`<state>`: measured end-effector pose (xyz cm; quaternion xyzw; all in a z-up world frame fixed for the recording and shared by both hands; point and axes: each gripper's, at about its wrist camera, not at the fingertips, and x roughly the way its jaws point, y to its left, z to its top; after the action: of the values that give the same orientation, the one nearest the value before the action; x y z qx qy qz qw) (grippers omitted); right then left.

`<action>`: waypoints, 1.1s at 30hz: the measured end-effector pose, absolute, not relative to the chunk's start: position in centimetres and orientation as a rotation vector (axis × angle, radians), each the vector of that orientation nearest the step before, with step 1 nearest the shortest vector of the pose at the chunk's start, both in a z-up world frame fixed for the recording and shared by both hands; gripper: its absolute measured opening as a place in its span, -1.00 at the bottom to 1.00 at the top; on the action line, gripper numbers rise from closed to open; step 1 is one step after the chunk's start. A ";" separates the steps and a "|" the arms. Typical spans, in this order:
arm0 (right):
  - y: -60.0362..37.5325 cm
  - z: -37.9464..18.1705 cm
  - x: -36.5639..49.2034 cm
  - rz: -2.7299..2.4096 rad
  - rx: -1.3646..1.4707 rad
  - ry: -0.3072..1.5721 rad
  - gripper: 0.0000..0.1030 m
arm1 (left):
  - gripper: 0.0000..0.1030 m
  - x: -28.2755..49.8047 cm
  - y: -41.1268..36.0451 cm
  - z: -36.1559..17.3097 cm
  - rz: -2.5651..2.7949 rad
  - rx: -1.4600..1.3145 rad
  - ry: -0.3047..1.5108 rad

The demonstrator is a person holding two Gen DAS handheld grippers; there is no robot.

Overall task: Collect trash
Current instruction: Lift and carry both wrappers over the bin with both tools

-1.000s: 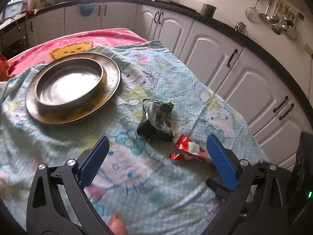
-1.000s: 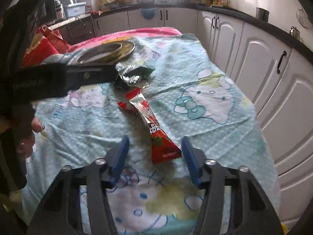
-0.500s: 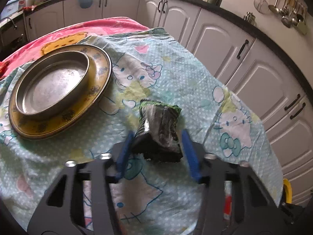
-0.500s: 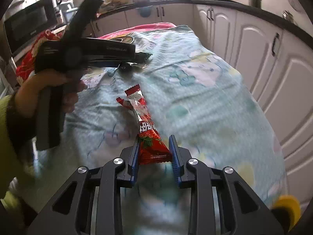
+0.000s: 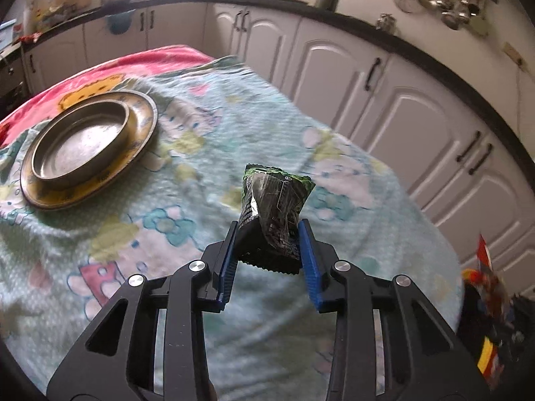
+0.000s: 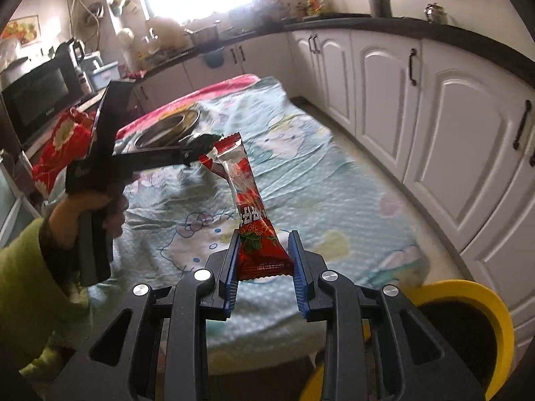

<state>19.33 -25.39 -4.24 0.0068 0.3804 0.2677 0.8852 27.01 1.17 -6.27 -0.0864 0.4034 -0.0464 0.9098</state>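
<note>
A crumpled dark green wrapper [image 5: 274, 200] is pinched between the blue pads of my left gripper [image 5: 269, 230], whose jaws are still closing, and it hangs above the cartoon-print cloth [image 5: 167, 267]. My right gripper [image 6: 264, 244] is shut on the lower end of a long red snack wrapper [image 6: 247, 207], which stands up off the table. In the right wrist view a hand [image 6: 87, 207] holds the left gripper [image 6: 200, 140] out over the table's far part. The red wrapper [image 5: 485, 267] shows blurred at the right edge of the left wrist view.
A brass plate [image 5: 140, 127] with a metal bowl [image 5: 80, 143] in it sits on the table's far left. A yellow-rimmed bin [image 6: 468, 287] stands below the table's near right corner. White cabinets [image 6: 468, 153] run along the right. A red printed bag [image 6: 60, 143] lies at the left.
The left gripper's jaws closed around the green wrapper and raised it off the cloth. The right gripper closed on the red wrapper, lifted it and swung right, bringing the yellow bin into view.
</note>
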 end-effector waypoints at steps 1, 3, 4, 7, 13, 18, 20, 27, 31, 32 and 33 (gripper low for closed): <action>-25.7 -4.1 19.2 0.551 0.018 0.787 -0.49 | -0.46 26.7 0.9 -6.0 -0.106 -0.179 0.826; -26.6 -3.6 18.8 0.534 0.030 0.777 -0.49 | -0.46 25.7 0.0 -5.3 -0.134 -0.179 0.808; -27.1 -3.4 18.6 0.527 0.035 0.774 -0.49 | -0.46 25.3 -0.3 -5.1 -0.144 -0.179 0.803; -28.4 -2.8 17.8 0.498 0.053 0.756 -0.49 | -0.46 24.0 -1.6 -4.3 -0.180 -0.172 0.782; -31.3 -1.9 16.2 0.438 0.085 0.730 -0.49 | -0.46 21.9 -3.9 -2.7 -0.247 -0.158 0.741; -33.6 -1.3 14.7 0.388 0.116 0.715 -0.49 | -0.46 20.3 -6.0 -1.8 -0.291 -0.133 0.718; -34.6 -1.2 14.1 0.369 0.129 0.707 -0.49 | -0.46 19.7 -6.6 -1.6 -0.305 -0.126 0.712; -36.7 -1.2 12.6 0.317 0.147 0.701 -0.49 | -0.46 17.7 -9.2 -0.9 -0.366 -0.097 0.693; -37.7 -1.1 11.6 0.281 0.139 0.690 -0.49 | -0.46 16.5 -10.8 -0.8 -0.401 -0.077 0.690; -37.9 -1.1 11.3 0.272 0.137 0.687 -0.49 | -0.46 16.2 -11.3 -0.8 -0.414 -0.073 0.690; -38.2 -1.2 11.0 0.267 0.136 0.686 -0.49 | -0.46 15.9 -11.9 -0.8 -0.426 -0.069 0.690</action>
<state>11.04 -38.20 -1.16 0.0663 0.3352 0.1306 0.9307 15.89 -11.85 -0.84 -0.0335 0.3357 -0.2070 0.9183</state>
